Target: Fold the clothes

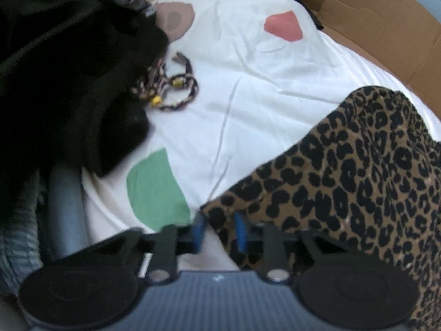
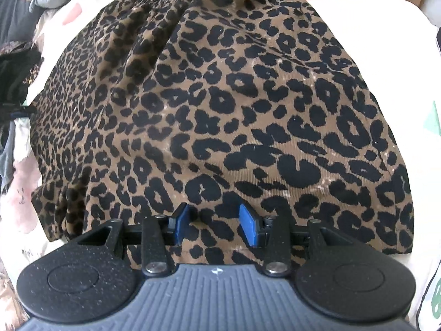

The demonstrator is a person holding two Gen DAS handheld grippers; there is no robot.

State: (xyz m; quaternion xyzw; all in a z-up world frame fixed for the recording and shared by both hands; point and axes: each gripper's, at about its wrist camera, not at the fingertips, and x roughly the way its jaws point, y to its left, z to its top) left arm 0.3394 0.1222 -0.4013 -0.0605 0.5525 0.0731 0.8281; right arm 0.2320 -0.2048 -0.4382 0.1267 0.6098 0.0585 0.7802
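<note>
White bed sheet (image 1: pixel 248 88) with coloured patches fills the left-wrist view; a cardboard box (image 1: pixel 386 16) sits at 1 o'clock, its flap up and its contents out of sight. A dark heap of clothes (image 1: pixel 63 77) lies at 10 o'clock, a braided cord (image 1: pixel 176 88) trailing from it. The leopard-print skirt (image 2: pixel 220 104) lies spread on the sheet, filling the right-wrist view, elastic waistband at 12 o'clock and hem at 6. It looks light, thin and limp; likely to sag and slide, so hem corners or waistband ends seem the best holds. Left gripper (image 1: pixel 220 233) sits at the skirt's corner at 6 o'clock, jaws narrow with the cloth edge between them; whether they pinch it, I cannot tell. Right gripper (image 2: pixel 215 224) hovers over the hem, jaws apart, nothing held.
</note>
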